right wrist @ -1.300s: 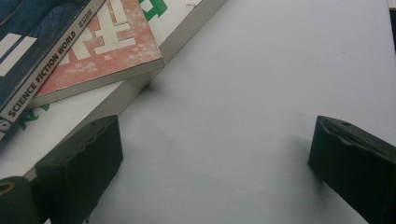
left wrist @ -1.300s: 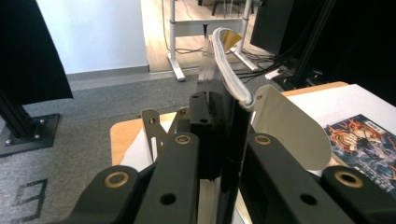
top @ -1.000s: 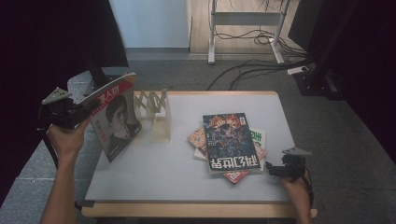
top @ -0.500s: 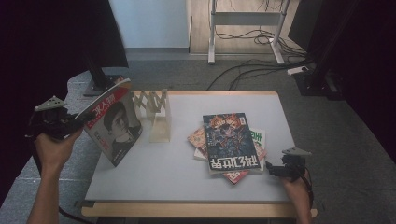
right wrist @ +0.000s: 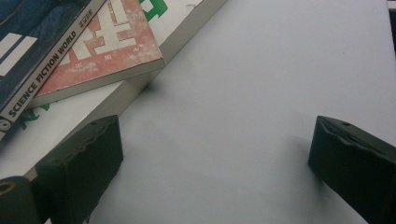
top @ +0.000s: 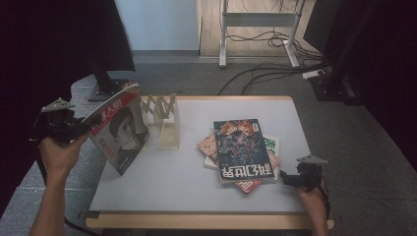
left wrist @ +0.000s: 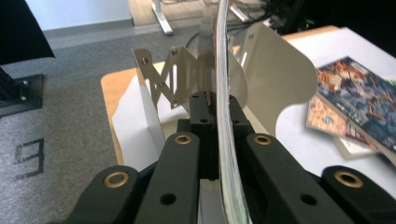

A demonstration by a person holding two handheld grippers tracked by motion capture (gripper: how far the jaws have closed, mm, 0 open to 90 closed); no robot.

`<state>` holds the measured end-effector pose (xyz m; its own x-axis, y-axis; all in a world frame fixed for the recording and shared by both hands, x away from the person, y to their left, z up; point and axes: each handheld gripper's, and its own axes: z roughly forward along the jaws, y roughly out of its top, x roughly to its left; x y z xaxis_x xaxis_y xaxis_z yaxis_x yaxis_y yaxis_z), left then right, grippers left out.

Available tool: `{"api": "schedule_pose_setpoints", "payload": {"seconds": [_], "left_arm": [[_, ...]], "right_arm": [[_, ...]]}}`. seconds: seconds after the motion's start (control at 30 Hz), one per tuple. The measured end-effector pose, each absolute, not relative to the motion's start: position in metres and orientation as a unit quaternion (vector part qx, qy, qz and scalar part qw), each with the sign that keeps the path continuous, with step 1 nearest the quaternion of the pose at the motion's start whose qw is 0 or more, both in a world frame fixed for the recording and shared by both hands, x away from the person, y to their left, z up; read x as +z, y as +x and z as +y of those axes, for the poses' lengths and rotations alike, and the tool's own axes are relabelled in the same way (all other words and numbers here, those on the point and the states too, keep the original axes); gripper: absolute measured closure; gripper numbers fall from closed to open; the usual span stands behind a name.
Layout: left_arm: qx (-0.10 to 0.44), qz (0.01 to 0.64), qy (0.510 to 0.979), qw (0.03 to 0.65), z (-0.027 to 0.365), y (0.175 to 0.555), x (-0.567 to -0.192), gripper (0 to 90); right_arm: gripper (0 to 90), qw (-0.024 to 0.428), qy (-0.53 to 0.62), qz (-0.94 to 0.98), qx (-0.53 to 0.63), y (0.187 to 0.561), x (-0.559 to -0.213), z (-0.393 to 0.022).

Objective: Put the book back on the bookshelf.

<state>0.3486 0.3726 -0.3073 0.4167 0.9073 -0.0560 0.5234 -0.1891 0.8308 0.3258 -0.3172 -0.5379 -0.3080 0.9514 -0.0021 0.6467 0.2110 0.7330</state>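
A: The worktop (top: 187,187) is filling the middle of the high view, a pale, matte slab with a wooden edge. Why is everything spreading across it like that?

B: I'd say the work is moving magazines from a pile into a rack. The pile of magazines (top: 243,150) is lying flat, right of centre, glossy covers fanning out unevenly so each edge is showing for a pick.

A: And the one in the air?

B: The magazine (top: 120,130) is hanging at the left of the frame, over the worktop's left edge, tilted with its red-and-white cover facing us. The left tool (top: 74,129) is clamping its spine side; in the left gripper view the black jaws are pressing on the thin, glossy, slightly bowing pages (left wrist: 224,140). Held edge-on like that, it is probably being lined up to slide between dividers.

A: The rack?

B: The file rack (top: 164,123) is standing just right of the magazine, upper centre-left: thin beige sheet metal, rounded dividers, a scissor lattice behind it.

A: And the other hand?

B: The right tool (top: 290,178) is resting low at the lower right, near the pile's corner, its jaws standing wide apart with bare worktop between them, gripping nothing; it is likely waiting for the next pick.
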Motion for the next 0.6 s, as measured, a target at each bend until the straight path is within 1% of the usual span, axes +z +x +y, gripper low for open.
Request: {"api": "schedule_pose_setpoints", "payload": {"seconds": [0.6], "left_arm": [[0.264, 0.506, 0.702, 0.427, 0.362, 0.363, -0.307, 86.9]], "right_arm": [[2.6, 0.236, 0.539, 0.741, 0.323, 0.326, -0.538, -0.317]]}}
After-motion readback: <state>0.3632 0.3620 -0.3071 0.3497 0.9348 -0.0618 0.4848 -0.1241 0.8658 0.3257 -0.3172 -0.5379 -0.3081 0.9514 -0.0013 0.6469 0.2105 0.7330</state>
